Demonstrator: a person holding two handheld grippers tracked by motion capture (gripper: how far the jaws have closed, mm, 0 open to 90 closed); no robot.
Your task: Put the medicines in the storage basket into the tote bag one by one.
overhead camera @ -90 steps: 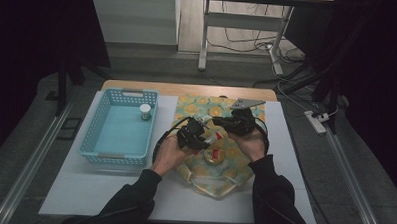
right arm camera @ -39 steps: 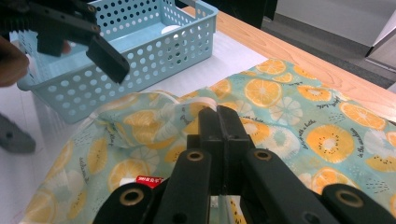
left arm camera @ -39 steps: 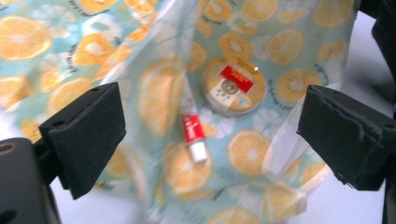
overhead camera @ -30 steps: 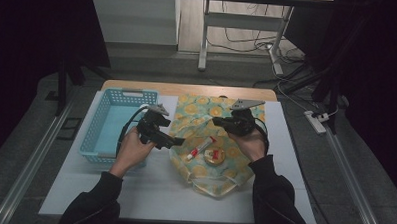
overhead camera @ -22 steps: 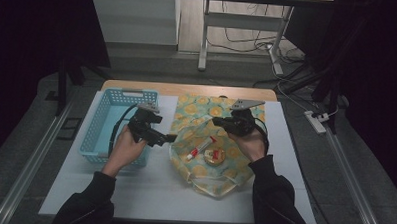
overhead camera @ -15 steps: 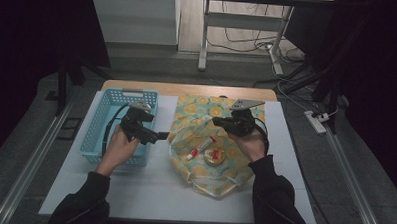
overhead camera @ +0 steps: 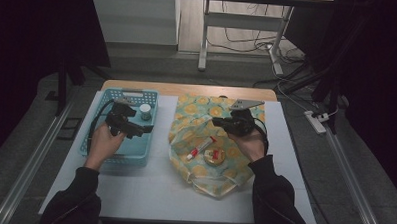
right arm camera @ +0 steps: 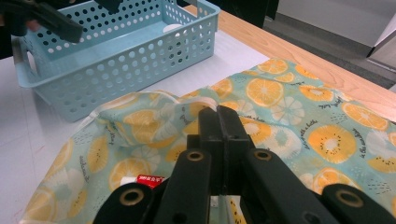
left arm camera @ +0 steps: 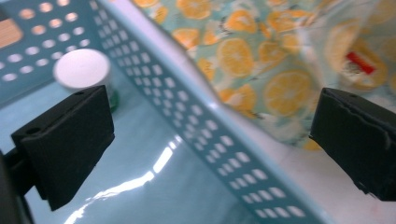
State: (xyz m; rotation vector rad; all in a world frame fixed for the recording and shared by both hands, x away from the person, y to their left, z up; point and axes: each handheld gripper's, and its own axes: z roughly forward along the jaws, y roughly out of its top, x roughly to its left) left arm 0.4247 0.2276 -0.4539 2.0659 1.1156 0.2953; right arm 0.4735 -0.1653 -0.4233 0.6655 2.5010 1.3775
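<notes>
Basket (overhead camera: 116, 154), pale blue and perforated, sits at the left of the table on a white mat (overhead camera: 148, 190), with a small white-capped bottle (overhead camera: 145, 111) standing upright in its far right corner. The left gripper (overhead camera: 142, 131) hovers above the basket's right half, jaws spread wide with nothing between them; in the left gripper view the bottle (left arm camera: 84, 70) stands just beyond the left jaw, and the basket's right wall (left arm camera: 219, 140) runs between the two jaws. To the right of the basket lies a cloth bag (overhead camera: 209, 177) printed with orange slices, its mouth gaping. Inside the opening rest a white tube with a red cap (overhead camera: 201, 147) and, just beside it, a round tin (overhead camera: 216, 156). The right gripper (overhead camera: 217, 122) is at the far right side of the bag, beyond the tin, jaws clenched together; whether they pinch the fabric cannot be told. In the right gripper view the closed jaws point over the bag's raised edge (right arm camera: 154, 112).
</notes>
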